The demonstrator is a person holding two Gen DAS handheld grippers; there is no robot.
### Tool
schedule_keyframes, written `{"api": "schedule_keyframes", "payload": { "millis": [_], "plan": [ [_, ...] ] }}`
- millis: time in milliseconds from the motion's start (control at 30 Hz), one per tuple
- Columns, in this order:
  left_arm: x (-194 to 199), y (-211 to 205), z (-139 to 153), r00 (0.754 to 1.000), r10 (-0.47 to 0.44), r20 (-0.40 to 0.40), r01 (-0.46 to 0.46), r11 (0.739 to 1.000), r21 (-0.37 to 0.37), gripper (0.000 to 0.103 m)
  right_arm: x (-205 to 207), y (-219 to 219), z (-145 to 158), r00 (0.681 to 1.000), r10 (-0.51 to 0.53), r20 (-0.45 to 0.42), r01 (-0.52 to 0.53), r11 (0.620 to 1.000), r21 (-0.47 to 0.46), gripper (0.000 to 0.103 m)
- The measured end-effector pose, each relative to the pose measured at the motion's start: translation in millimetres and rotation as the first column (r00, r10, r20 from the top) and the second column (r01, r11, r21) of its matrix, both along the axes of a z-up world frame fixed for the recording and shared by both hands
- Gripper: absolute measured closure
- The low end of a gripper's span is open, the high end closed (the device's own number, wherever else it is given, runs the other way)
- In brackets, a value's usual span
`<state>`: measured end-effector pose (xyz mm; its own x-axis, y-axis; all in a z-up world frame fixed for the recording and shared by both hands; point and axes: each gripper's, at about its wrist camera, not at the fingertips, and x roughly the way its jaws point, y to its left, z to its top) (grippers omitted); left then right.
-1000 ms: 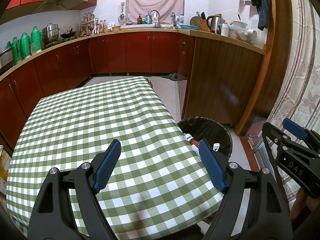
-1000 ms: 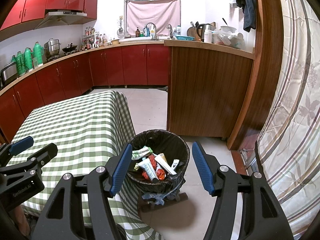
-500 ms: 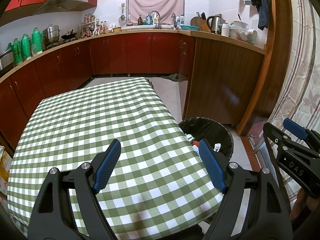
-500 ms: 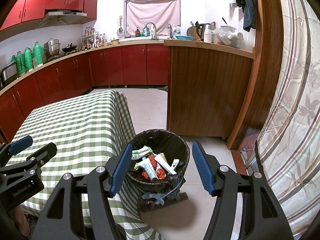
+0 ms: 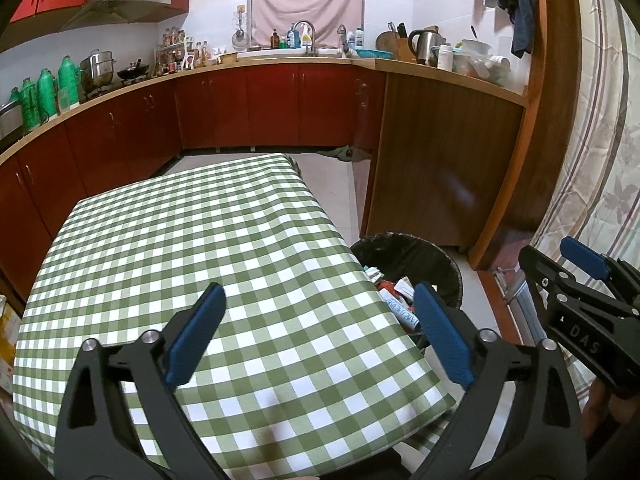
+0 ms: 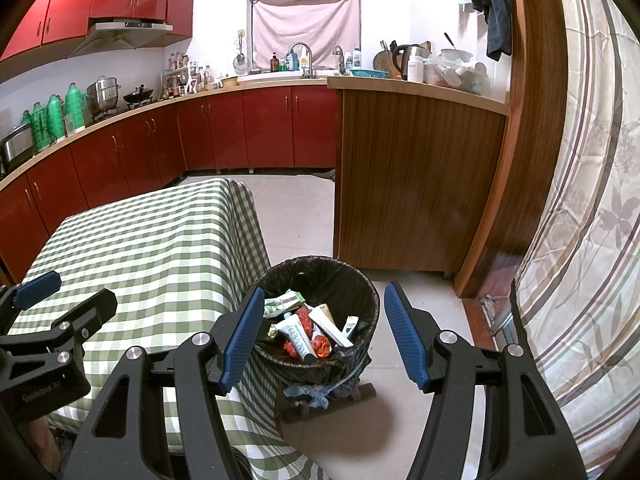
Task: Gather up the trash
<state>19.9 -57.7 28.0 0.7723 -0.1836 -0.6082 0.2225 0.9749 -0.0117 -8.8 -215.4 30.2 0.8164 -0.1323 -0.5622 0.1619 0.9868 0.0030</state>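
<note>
Nothing has moved. Both grippers, left (image 5: 318, 334) and right (image 6: 322, 340), hang wide and empty; trash (image 6: 310, 328) fills the bin (image 6: 362, 280).

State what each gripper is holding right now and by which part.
Nothing is held. The left gripper is open over the checked tablecloth, and the right gripper is open above the trash bin.

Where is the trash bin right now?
In the right wrist view, the trash bin stands on the floor beside the checked table, before the wooden counter.
</note>
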Motion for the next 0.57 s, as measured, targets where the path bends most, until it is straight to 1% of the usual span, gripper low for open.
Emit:
{"api": "schedule_keyframes", "payload": {
  "millis": [33, 100, 267, 433, 567],
  "plan": [
    [0, -1, 0, 1.0, 0.002, -0.002, -0.002, 1.0, -0.001, 0.005, 0, 0, 0, 1.0, 0.0, -0.002, 0.0, 1.0, 0.001, 0.042],
    [1, 1, -1, 0.999, 0.039, 0.002, -0.039, 0.999, 0.009, 0.005, -1, 1, -2, 1.0, 0.0, -0.005, 0.0, 1.0, 0.0, 0.042],
    [5, 4, -2, 0.999, 0.031, -0.015, -0.031, 0.999, -0.011, 0.005, -1, 1, -3, 1.0, 0.0, -0.007, 0.0, 1.0, 0.001, 0.042],
    [6, 10, -1, 0.999, 0.047, 0.01, -0.047, 0.999, 0.014, 0.005, 1, 4, -6, 1.0, 0.002, -0.008, -0.002, 1.0, -0.001, 0.039],
    [10, 24, -2, 0.997, 0.074, -0.006, -0.074, 0.997, 0.022, 0.005, 9, 12, -6, 1.0, 0.018, -0.013, -0.018, 1.0, -0.007, 0.038]
  ]
}}
